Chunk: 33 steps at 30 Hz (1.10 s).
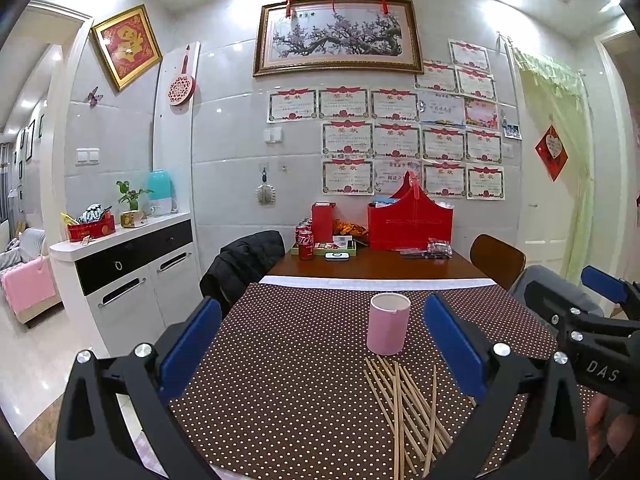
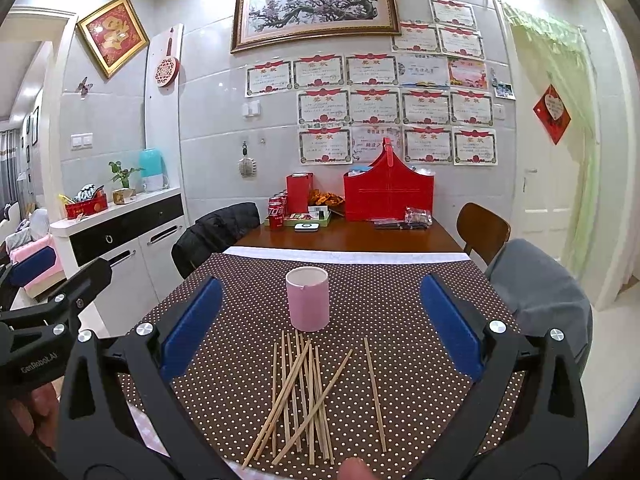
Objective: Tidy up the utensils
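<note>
Now both tools, left (image 1: 320,344) and right (image 2: 320,328), gape empty; chopsticks (image 2: 304,396) look light, stiff, slippery: pinch mid-shaft, then cup (image 2: 307,298).

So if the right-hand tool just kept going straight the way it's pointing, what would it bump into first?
Probably the pink cup, which stands upright almost dead ahead between the open jaws of the right gripper. The chopsticks lie lower on the table, likely beneath its line, though depth is hard to judge.

Before me, a tiled wall (image 2: 208,120) carries a framed blossom painting (image 2: 316,4) and certificates (image 2: 372,70); white sideboard (image 1: 132,268) at left.
</note>
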{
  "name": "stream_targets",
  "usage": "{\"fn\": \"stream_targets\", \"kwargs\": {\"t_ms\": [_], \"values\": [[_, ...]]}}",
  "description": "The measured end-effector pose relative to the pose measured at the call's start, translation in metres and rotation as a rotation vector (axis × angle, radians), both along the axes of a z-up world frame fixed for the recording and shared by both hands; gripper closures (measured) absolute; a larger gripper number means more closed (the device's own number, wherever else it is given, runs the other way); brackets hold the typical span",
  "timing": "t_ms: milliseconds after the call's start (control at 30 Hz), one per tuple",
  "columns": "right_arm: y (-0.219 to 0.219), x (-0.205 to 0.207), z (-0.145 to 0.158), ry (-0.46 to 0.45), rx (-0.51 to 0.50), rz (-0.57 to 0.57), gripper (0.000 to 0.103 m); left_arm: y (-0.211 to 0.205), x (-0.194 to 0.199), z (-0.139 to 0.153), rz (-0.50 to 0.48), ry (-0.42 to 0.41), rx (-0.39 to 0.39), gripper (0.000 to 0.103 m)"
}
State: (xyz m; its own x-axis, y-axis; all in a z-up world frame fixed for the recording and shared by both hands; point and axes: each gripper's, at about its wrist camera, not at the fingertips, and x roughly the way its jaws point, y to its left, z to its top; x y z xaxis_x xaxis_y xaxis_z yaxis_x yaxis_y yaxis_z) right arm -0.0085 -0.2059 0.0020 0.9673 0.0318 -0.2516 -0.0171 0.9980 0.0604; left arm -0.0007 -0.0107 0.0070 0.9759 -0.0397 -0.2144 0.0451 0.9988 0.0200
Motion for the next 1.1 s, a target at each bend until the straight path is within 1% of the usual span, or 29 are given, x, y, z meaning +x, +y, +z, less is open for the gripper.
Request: {"fn": "stream_targets", "kwargs": {"t_ms": [333, 767, 1100], "values": [[0.001, 0.001, -0.001, 0.001, -0.004, 0.003, 0.006, 0.0, 0.004, -0.002, -0.004, 0.011, -0.001, 0.004], [-0.003, 0.003, -0.003, 0.012, -0.004, 0.002, 0.006, -0.002, 0.013, -0.014, -0.012, 0.039, 0.004, 0.004], [-0.019, 0.019, -0.018, 0.074, 0.01, -0.003, 0.006, -0.006, 0.03, -0.035, -0.013, 0.102, 0.014, 0.004]]}}
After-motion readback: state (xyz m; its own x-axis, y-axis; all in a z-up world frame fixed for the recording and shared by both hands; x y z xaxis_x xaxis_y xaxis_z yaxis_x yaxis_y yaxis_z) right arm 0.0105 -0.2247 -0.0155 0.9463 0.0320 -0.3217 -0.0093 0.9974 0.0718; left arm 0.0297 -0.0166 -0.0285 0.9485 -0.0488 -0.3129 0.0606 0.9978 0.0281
